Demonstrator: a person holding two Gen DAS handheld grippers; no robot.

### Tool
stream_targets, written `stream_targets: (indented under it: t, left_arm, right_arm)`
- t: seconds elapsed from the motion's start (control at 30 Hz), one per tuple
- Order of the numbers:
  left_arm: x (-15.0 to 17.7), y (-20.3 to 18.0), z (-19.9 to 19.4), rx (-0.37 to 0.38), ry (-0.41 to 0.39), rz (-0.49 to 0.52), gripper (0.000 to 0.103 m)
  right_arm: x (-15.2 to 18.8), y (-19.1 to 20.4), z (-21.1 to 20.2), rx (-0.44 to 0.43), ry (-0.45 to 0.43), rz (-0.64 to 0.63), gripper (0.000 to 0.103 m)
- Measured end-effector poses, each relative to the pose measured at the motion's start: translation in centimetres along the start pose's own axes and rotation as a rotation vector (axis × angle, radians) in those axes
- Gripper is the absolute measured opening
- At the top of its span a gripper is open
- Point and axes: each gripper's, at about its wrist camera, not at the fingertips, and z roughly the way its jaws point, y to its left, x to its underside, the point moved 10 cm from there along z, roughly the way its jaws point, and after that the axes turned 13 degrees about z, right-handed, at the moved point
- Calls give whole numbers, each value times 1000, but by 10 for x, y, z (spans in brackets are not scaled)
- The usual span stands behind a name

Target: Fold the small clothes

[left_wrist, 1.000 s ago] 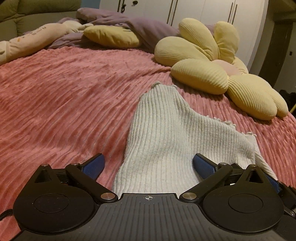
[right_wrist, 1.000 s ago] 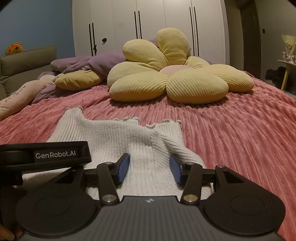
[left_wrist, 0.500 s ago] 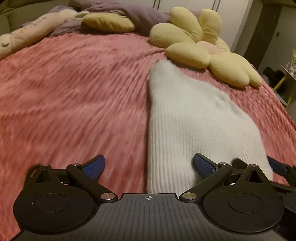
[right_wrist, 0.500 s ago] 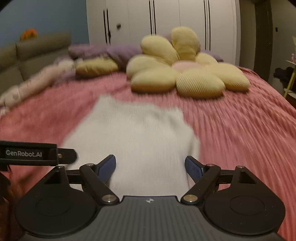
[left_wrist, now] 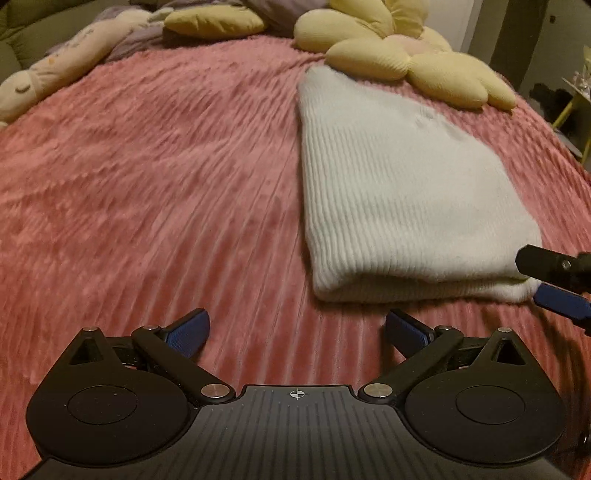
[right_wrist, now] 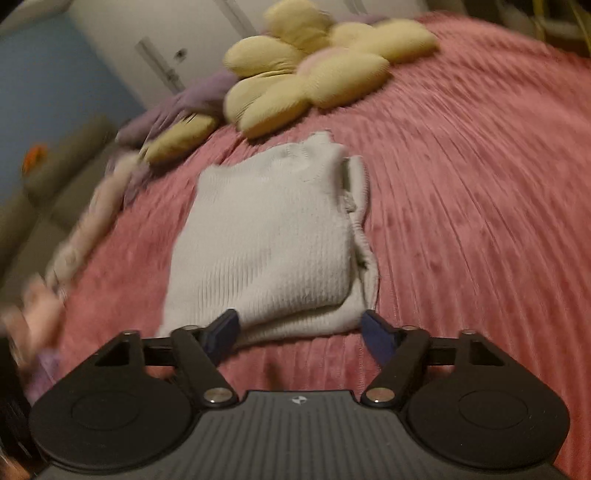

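A cream ribbed knit sweater (left_wrist: 399, 192) lies folded double on the pink ribbed bedspread (left_wrist: 147, 184), its thick fold edge nearest me. My left gripper (left_wrist: 295, 321) hangs open over bare bedspread, just short of the fold's left corner and holding nothing. In the right wrist view the sweater (right_wrist: 269, 236) fills the middle. My right gripper (right_wrist: 299, 319) stands open at its near edge, its jaws closing. The fold edge sits between the fingertips, but the pads do not press on it. A blue right fingertip (left_wrist: 557, 299) shows at the sweater's near right corner.
A yellow flower-shaped cushion (left_wrist: 406, 55) lies just beyond the sweater's far end. A long pale plush pillow (left_wrist: 62, 70), a yellow pillow (left_wrist: 214, 22) and a purple blanket (right_wrist: 184, 103) line the far left. White wardrobe doors stand behind the bed.
Both grippers have drawn back and risen off the sweater, which now lies flat and folded. The right jaws widened off the cloth and its view has tilted.
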Motion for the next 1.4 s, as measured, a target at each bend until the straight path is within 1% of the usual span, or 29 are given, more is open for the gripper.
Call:
stream_targets:
  t: [0.03, 0.1, 0.13, 0.17, 0.2, 0.27, 0.37, 0.5, 0.63, 0.67, 0.73, 0.8, 0.87, 0.97, 1.0, 1.03, 1.1, 1.23, 1.3, 1.4]
  left_arm:
    - [-3, 3, 0, -1, -7, -22, 103]
    - [-5, 12, 3, -14, 13, -72, 103]
    - [-5, 17, 2, -20, 15, -98, 103]
    - [-6, 21, 1, -25, 11, -120, 103]
    - [-4, 25, 1, -28, 9, -134, 103]
    - [-3, 30, 3, -26, 11, -150, 103]
    - [-5, 30, 2, -37, 7, -154, 103]
    - [-8, 31, 1, -48, 2, -138, 103]
    - [-6, 32, 2, -41, 6, -167, 103]
    - [-5, 32, 2, -43, 6, -164, 103]
    - [-5, 31, 2, -46, 7, -152, 103]
    - [-5, 31, 2, -43, 9, -144, 103]
    - [-5, 31, 4, -41, 13, -145, 103]
    - [-5, 30, 5, -52, 17, -134, 103]
    - [-5, 29, 4, -54, 16, -130, 103]
    - [-4, 30, 4, -53, 16, -129, 103]
    - [-3, 31, 3, -48, 17, -134, 103]
    - [-3, 35, -1, -48, 14, -161, 103]
    - [-5, 37, -6, -47, 8, -170, 103]
    - [-7, 40, -14, -48, -10, -170, 103]
  right_arm:
    - [-5, -1, 1, -4, -3, 32, 57]
    - [-12, -2, 5, -6, -1, 64, 54]
    - [-14, -4, 8, 4, 7, 78, 48]
    - [-16, -6, 8, 19, 8, 95, 46]
    - [-20, -7, 4, 24, -12, 113, 46]
    - [-24, -7, -2, -9, -24, 145, 46]
    - [-17, -12, 0, -41, 18, 206, 46]
    - [-17, -19, 0, -75, 46, 326, 47]
    - [-23, -5, -9, -149, 37, 335, 47]
    - [-22, -3, -8, -153, 43, 334, 47]
    - [-17, -8, 5, -113, 68, 337, 47]
    - [-12, -18, 18, -89, 90, 371, 47]
    - [-12, -21, 23, -111, 92, 431, 47]
    - [-19, -18, 31, -124, 72, 452, 47]
    - [-21, -18, 36, -121, 75, 460, 42]
    - [-22, -21, 40, -113, 77, 466, 33]
    - [-24, -21, 42, -79, 79, 435, 25]
    - [-27, -12, 30, -26, 16, 250, 11]
    - [-26, -3, 22, 5, -18, 146, 9]
    - [-24, 9, 11, 34, -75, 27, 8]
